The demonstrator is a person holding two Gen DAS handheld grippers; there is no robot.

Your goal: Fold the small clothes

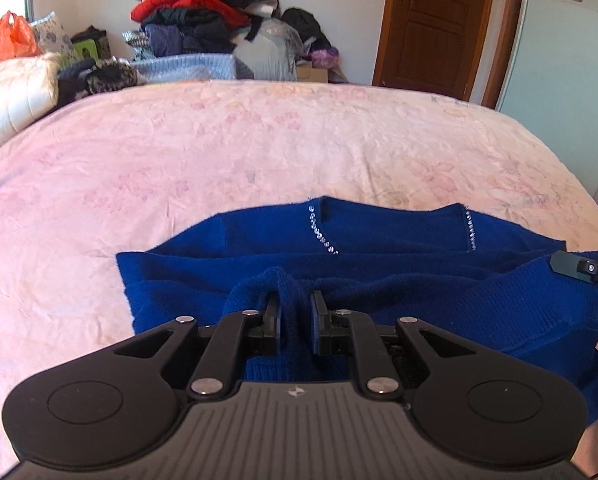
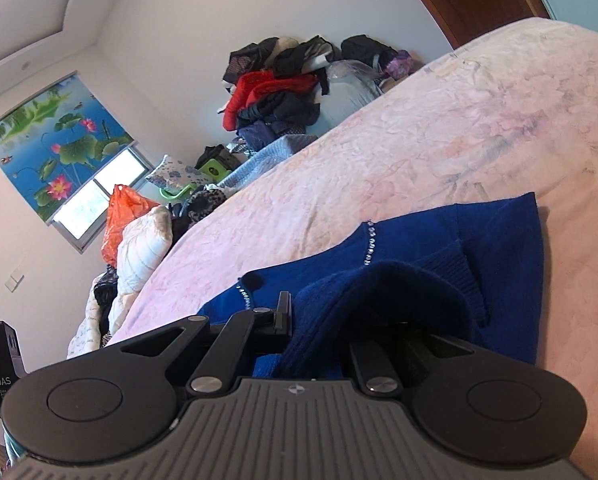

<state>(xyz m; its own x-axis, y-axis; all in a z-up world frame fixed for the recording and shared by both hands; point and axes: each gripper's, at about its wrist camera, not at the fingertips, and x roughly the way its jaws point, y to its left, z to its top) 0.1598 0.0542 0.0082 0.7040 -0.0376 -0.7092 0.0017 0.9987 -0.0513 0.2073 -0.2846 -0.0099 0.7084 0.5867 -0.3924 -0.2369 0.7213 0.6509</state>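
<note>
A royal-blue knit sweater (image 1: 399,236) with rhinestone trim at the neck lies on the pink bedspread (image 1: 219,152), its lower part doubled over toward the collar. My left gripper (image 1: 295,308) is shut on a bunched fold of the hem, the knit pinched between both pads. In the right wrist view the same blue sweater (image 2: 439,240) drapes over my right gripper (image 2: 319,312), which is shut on a thick fold; its right finger is hidden under the cloth. The right gripper's tip (image 1: 579,268) shows at the sweater's right edge in the left wrist view.
A heap of clothes (image 1: 203,16) rises behind the bed's far edge, with a white quilt (image 1: 15,100) and an orange bag (image 1: 3,40) at the far left. A brown door (image 1: 431,24) stands at the back right. A window with a lotus blind (image 2: 55,148) is on the left wall.
</note>
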